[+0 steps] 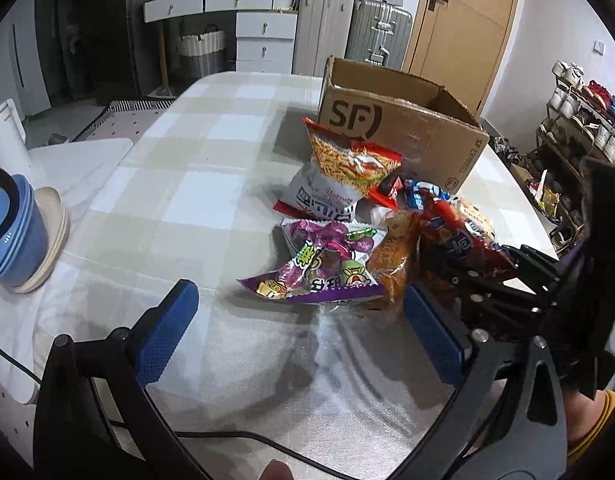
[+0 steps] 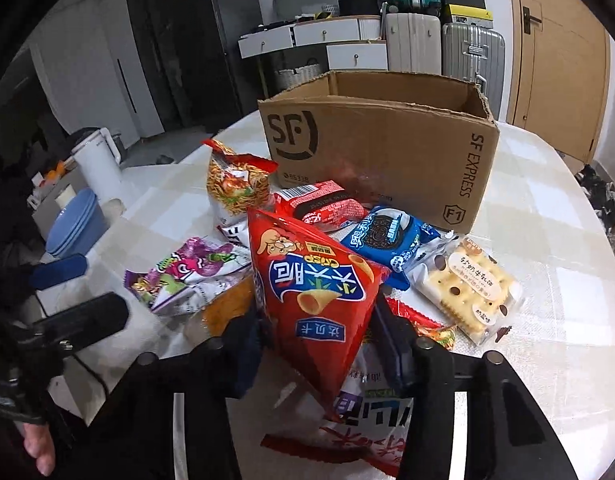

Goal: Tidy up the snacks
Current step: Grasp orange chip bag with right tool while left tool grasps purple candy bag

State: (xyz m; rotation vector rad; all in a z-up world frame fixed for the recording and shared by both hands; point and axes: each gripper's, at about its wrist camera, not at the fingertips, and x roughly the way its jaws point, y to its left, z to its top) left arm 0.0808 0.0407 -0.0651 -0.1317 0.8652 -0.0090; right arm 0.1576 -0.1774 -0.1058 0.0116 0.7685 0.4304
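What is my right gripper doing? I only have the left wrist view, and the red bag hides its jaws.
Observer: The right gripper is shut on the red crisp bag, pinching its lower end.
Operator: Is anything hidden behind that bag?
Observer: Yes, a cracker packet lies flat, just right of the blue cookie packet.
Operator: And below the gripper?
Observer: A white bag with red print lies underneath the held one.
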